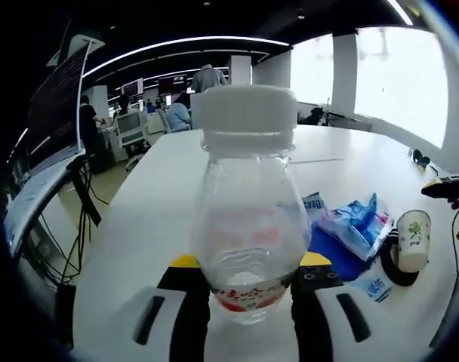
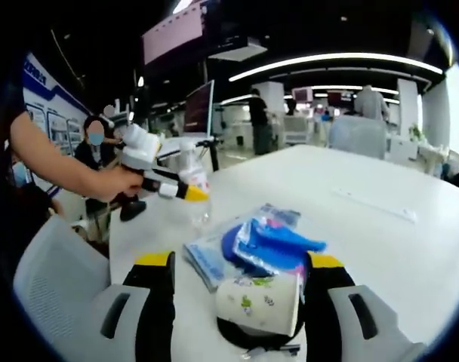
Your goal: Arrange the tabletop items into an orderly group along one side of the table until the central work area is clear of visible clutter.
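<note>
In the left gripper view, the left gripper has its two black, yellow-tipped jaws clamped on one clear plastic bottle, upright, with a white screw cap and a red and white label band low on its body. The bottle stands at the middle of the view and hides the table behind it from 11 to 1 o'clock. The white table runs away toward 12 o'clock.

At 3 to 4 o'clock from the bottle sits a small cluster: one blue cloth lying flat, one blue and pink packet on top of it, one white paper cup with a green print lying on its side, touching one black ring-shaped object, and one small white and blue sachet just beside the cloth. A second printed sachet peeks out by the bottle's shoulder.

In the right gripper view, the right gripper has its jaws apart, one on each side of the paper cup, which rests tilted on the black ring; whether the jaws touch the cup I cannot tell. Past the cup, toward 12 o'clock, lie the blue packet and a flat blue and white pack. At 10 o'clock a person's hand holds the left gripper with the bottle over the table's edge. A grey chair back stands at 8 o'clock, and monitors and people fill the far room.
</note>
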Available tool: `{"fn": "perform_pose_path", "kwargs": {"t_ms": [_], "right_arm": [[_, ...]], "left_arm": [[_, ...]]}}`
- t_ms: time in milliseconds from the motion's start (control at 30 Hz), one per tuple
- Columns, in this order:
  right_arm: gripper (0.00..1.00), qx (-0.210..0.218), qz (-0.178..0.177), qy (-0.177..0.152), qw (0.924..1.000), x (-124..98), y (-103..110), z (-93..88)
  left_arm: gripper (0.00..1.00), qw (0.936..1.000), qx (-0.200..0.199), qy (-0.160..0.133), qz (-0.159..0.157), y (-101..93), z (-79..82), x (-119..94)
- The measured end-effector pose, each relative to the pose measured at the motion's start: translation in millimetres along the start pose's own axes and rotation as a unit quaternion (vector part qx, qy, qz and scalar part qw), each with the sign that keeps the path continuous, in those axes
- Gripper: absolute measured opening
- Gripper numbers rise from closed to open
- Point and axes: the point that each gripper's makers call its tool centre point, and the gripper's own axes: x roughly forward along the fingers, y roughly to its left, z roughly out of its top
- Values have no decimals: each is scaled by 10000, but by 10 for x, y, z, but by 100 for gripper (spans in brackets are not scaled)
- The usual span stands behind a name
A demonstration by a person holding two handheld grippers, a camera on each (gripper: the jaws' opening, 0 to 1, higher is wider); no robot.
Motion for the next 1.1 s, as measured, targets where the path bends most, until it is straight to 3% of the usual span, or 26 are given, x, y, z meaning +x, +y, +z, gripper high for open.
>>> {"fn": "perform_pose_path", "kwargs": {"t_ms": [500,1100], "right_arm": [[67,84,-249,-206,9994,-250,-181,75],[73,70,-210,-237,9995,-289,-132,50]], "left_arm": [[41,10000,32,-37,-30,81,229,213],[41,9999,-34,-90,111,297,366,380]]}}
